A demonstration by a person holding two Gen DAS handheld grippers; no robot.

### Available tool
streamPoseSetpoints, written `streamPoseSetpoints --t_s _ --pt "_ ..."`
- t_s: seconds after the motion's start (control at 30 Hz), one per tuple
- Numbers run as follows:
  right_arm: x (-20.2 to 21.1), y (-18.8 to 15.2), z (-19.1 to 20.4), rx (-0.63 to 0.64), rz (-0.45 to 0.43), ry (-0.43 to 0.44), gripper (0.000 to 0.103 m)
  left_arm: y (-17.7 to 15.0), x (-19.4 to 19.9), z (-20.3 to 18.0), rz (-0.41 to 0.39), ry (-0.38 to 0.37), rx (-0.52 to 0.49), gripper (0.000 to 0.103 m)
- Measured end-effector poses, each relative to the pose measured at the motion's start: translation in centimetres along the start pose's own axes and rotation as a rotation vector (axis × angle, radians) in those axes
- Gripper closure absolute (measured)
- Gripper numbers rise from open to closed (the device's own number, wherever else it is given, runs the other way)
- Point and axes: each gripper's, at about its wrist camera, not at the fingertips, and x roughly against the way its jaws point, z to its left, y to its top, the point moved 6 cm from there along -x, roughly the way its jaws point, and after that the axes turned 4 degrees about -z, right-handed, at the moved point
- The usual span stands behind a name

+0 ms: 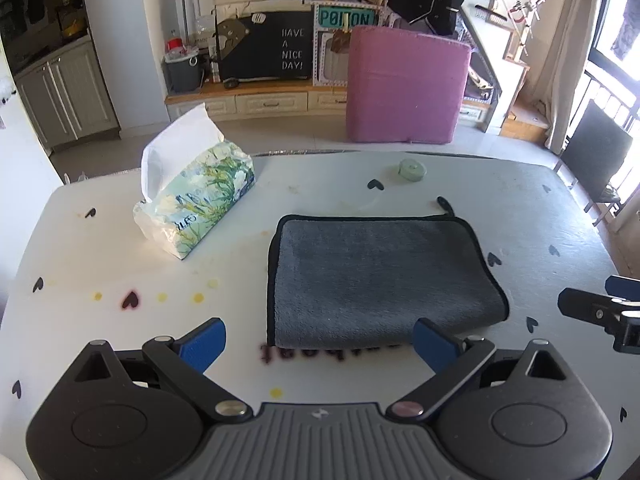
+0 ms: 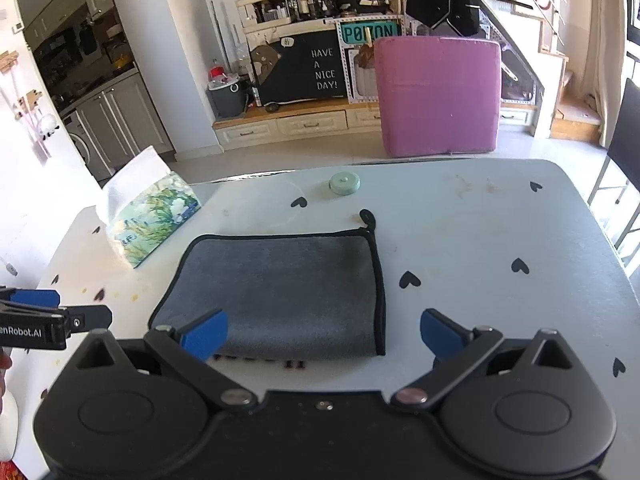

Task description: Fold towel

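1. Both claws are spread wide and holding nothing. The left claw (image 1: 318, 344) hovers just short of the near edge of the grey microfibre towel with black piping (image 1: 376, 276), with its right finger over the near edge. The right claw (image 2: 324, 334) hangs over the towel's near right corner.
2. The towel lies flat on the white worktop with little black hearts (image 2: 500, 232), straight ahead of both claws. It looks folded at least once already: the near edge looks soft and doubled and the piped edges run along the far, left and right sides. A small black hanging loop (image 2: 367, 216) sticks out at the far right corner.
3. My guess is one more fold is coming, though it might be about done.
4. To do it well, I'd drop each claw onto a near corner, get a finger under all the layers, then pinch. Grab just the top layer and it peels open.
5. Lift both corners together, keep them level and carry them forward to meet the far piping so the edges line up.
6. Ahead and to the left of the left claw sits a floral soft-pack of tissues (image 1: 196, 204). Beyond the towel there's a small pale green round disc (image 1: 412, 169). Both are clear of the fold path.
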Motion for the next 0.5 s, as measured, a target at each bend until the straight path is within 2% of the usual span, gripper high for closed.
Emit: streamPoseSetpoints --t_s 0.5 --pt "6.8 -1.7 1.6 0.026 -0.075 0.060 0.001 -1.9 6.6 -0.8 -0.081 -0.045 -0.002 0.004"
